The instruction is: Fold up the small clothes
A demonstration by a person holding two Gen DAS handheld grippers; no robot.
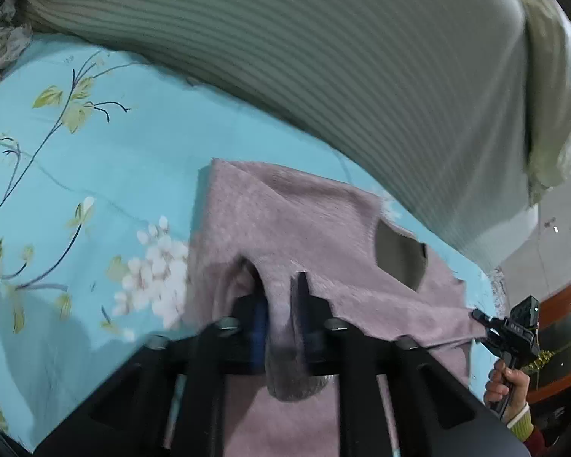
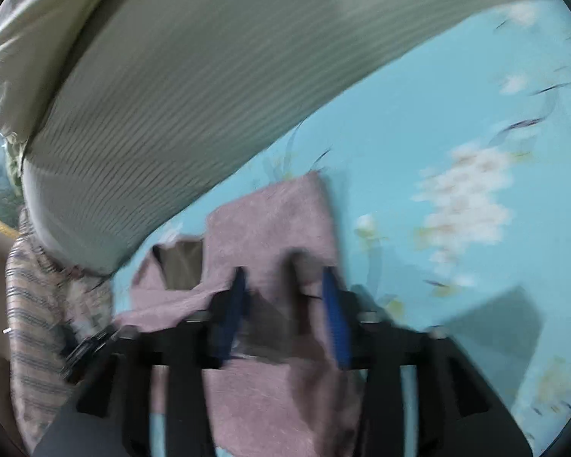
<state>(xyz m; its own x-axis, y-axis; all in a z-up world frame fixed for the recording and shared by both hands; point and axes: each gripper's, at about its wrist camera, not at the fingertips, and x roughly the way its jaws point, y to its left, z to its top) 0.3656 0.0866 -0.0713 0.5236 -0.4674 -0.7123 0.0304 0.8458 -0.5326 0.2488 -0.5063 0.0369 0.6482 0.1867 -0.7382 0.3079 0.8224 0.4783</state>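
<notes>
In the left wrist view, the pink knit garment (image 1: pixel 285 221) lies on the blue flowered bed sheet (image 1: pixel 95 160), its near part cut off by the frame bottom and by the black gripper body. A fold of the garment bunches up between the fingers of the left gripper (image 1: pixel 276 285); the jaws stand partly apart, and whether the pads press the cloth is hard to make out, since the knit hides the left finger's tip. A grey patch shows through the neck opening right of that fold. Beyond the garment a striped grey-green pillow (image 1: pixel 342 57) crosses the view, leaving a band of bare sheet between; left of the garment the sheet is open. At the garment's right corner the right gripper (image 1: pixel 479 318) touches the edge, held by a hand (image 1: pixel 508 384). The right wrist view is blurred. The garment (image 2: pixel 270 228) runs under the right gripper (image 2: pixel 285 278), whose blue-padded fingers stand well apart with cloth loose between them. The pillow (image 2: pixel 171 95) lies above-left of the garment, a striped cloth (image 2: pixel 30 304) to its left, and open sheet (image 2: pixel 456 133) to its right.
</notes>
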